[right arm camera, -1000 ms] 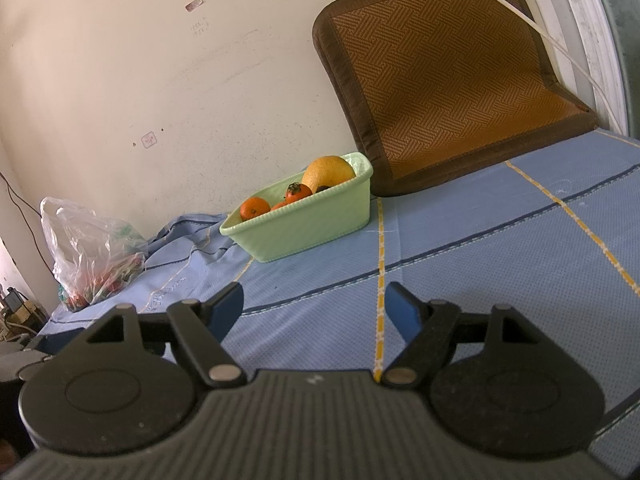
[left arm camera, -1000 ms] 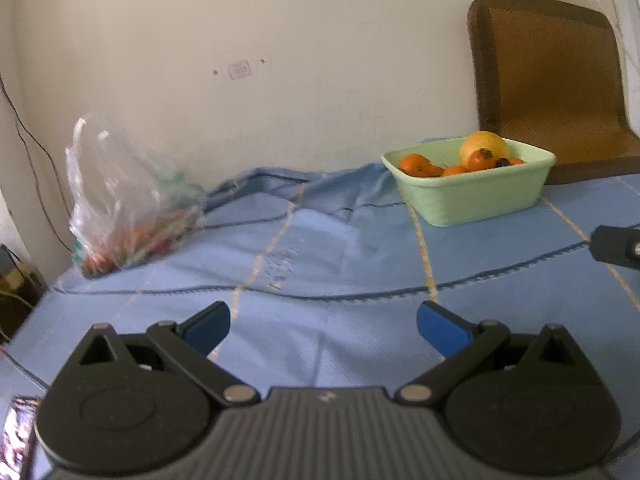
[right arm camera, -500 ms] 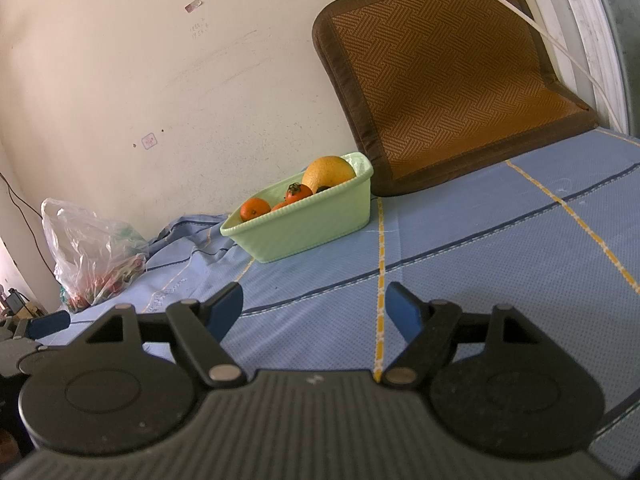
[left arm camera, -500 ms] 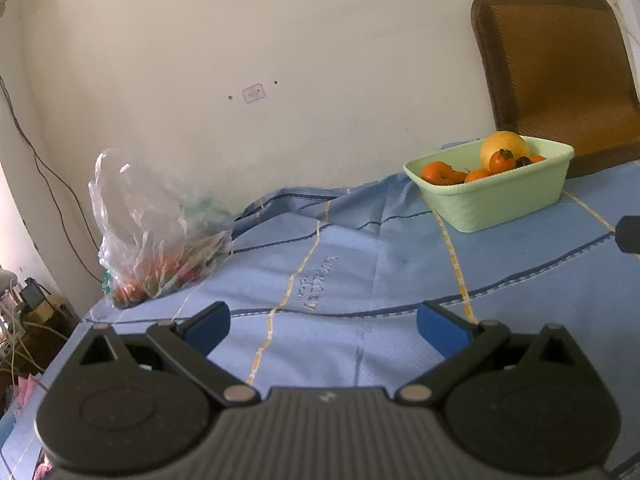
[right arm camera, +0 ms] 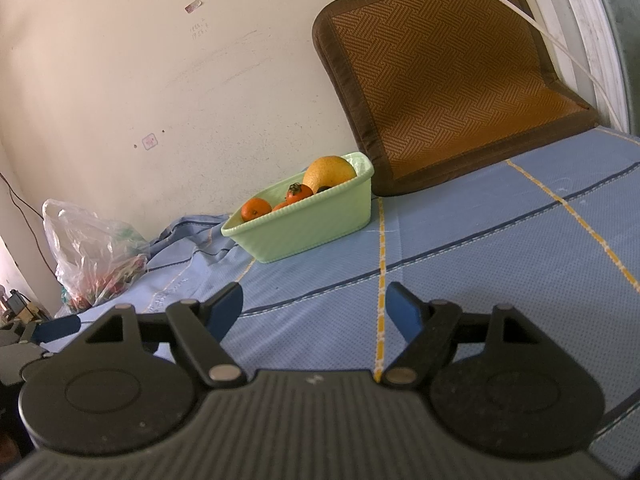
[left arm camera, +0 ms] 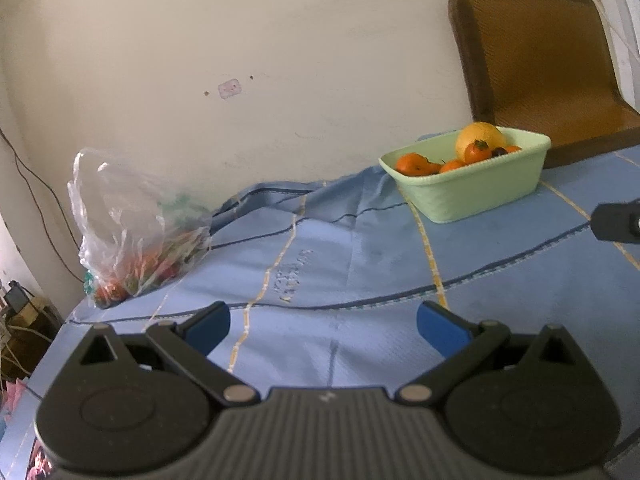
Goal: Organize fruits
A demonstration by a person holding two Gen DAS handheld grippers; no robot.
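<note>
A pale green basket stands on the blue cloth near the wall. It holds oranges, a persimmon and a big yellow citrus fruit. A clear plastic bag with reddish fruit lies at the left by the wall. My left gripper is open and empty, low over the cloth, well short of bag and basket. Farther right, my right gripper is open too, empty, in front of the basket.
A brown woven seat cushion leans on the wall right of the basket. The blue sheet is rumpled between bag and basket. Cables and clutter lie past the left edge. A white cord hangs over the cushion.
The left gripper has drawn back and turned left, so bag and basket look farther and more of the wall shows. The right gripper has barely moved. Both stay open.
</note>
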